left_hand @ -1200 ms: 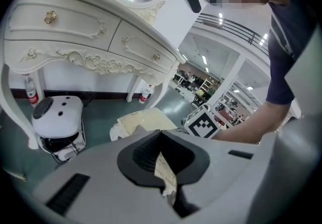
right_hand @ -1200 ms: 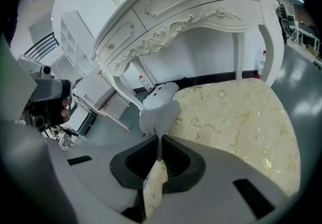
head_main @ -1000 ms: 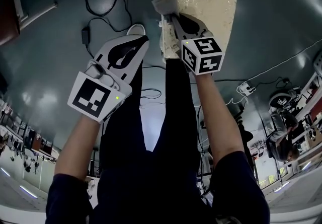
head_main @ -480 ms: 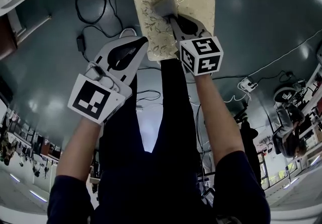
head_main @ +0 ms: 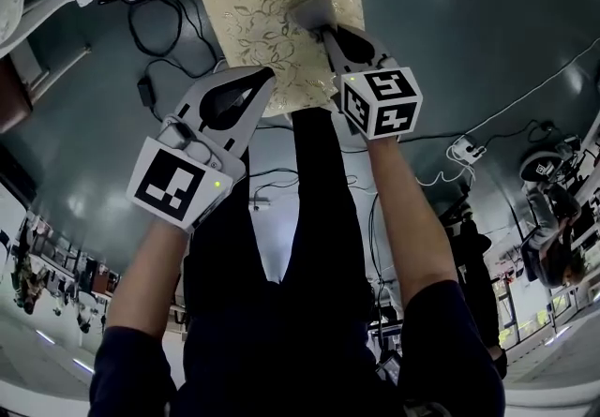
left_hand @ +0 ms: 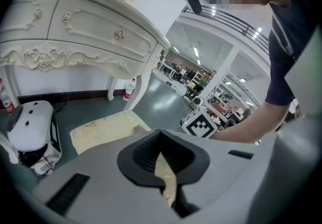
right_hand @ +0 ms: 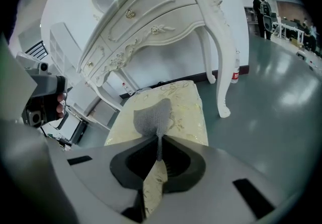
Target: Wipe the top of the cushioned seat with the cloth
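The cushioned seat (head_main: 267, 22) is cream with a leafy pattern and lies at the top of the head view. A grey cloth (head_main: 314, 6) rests on its right part, and my right gripper (head_main: 324, 30) is shut on the cloth's near end. In the right gripper view the cloth (right_hand: 153, 115) fans out over the seat (right_hand: 186, 104) just beyond the right gripper (right_hand: 159, 142). My left gripper (head_main: 269, 76) is shut with nothing in it, its tip over the seat's near edge. Its own view shows the left gripper (left_hand: 161, 150) and the seat (left_hand: 100, 130) beyond.
An ornate white dressing table (right_hand: 151, 21) stands behind the seat, one leg (right_hand: 220, 72) beside it and a bottle (right_hand: 235, 73) by the wall. A white device (left_hand: 30, 127) and cables (head_main: 159, 22) lie on the grey floor at left. A power strip (head_main: 459, 148) lies at right.
The cloth in my right gripper has gone from the seat's left edge across to its right part. The left gripper has held its place.
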